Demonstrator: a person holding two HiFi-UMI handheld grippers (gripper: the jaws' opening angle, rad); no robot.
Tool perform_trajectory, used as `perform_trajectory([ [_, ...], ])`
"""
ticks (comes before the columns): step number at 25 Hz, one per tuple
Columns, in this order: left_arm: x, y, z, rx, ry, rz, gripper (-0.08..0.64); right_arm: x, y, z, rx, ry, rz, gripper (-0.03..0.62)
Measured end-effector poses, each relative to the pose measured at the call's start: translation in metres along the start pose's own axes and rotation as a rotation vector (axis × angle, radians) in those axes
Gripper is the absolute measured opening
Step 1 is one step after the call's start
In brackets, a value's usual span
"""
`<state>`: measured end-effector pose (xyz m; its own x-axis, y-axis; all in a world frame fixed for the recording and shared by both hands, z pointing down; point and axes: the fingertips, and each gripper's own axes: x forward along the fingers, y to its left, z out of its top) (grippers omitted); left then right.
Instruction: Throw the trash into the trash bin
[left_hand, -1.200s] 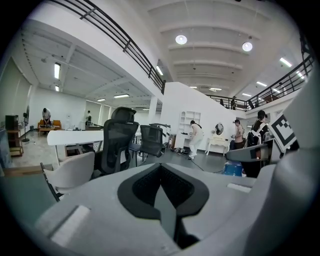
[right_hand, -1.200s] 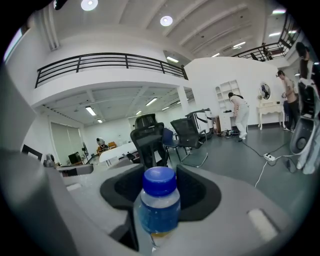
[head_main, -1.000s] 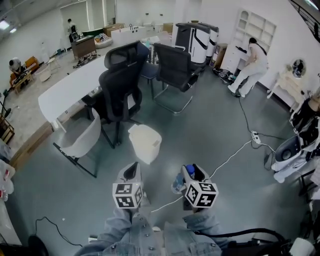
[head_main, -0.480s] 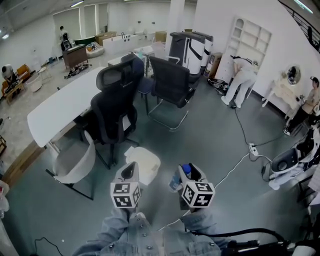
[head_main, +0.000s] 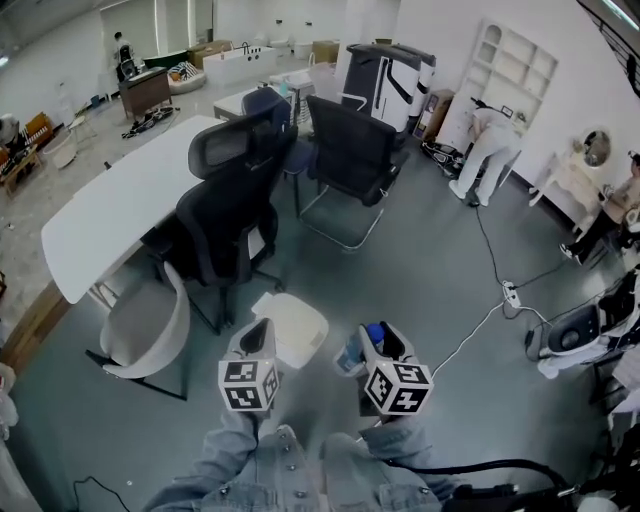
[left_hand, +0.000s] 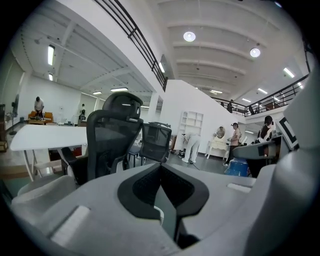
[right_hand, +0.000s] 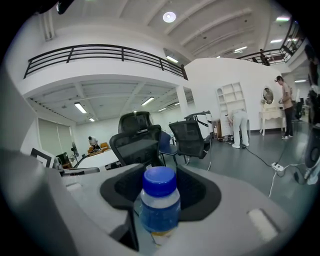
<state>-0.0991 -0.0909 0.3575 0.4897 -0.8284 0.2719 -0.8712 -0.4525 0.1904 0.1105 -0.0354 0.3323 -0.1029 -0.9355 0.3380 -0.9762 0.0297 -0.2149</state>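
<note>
The right gripper (head_main: 378, 342), clamped on the blue-capped bottle (right_hand: 160, 202) at lower centre, should travel squarely over the white trash bin (head_main: 300, 322) just left before opening, with the left gripper (head_main: 258, 340), closed and empty, held aside.

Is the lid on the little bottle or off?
On. The blue cap sits on top of the bottle, which the right claw is holding.

The head view looks steeply down onto the left gripper (head_main: 262, 338) and right gripper (head_main: 380, 340); their own views face near level, apparently sharing the black chair (head_main: 232, 205).
</note>
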Motion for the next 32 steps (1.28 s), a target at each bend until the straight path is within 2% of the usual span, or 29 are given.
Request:
perform_trajectory([
  [6, 0.034, 0.003, -0.019, -0.016, 0.060, 0.001, 0.009, 0.031, -0.029, -0.008, 0.017, 0.047, -0.031, 0.202],
  [16, 0.064, 0.004, -0.019, -0.037, 0.092, 0.043, 0.009, 0.067, -0.057, 0.003, 0.010, 0.074, -0.001, 0.202],
  [25, 0.092, 0.002, -0.073, -0.064, 0.204, 0.043, 0.009, 0.084, -0.091, -0.032, 0.023, 0.134, -0.028, 0.202],
  [32, 0.120, 0.008, -0.161, -0.088, 0.320, 0.056, 0.009, 0.114, -0.127, -0.095, 0.033, 0.176, -0.038, 0.202],
])
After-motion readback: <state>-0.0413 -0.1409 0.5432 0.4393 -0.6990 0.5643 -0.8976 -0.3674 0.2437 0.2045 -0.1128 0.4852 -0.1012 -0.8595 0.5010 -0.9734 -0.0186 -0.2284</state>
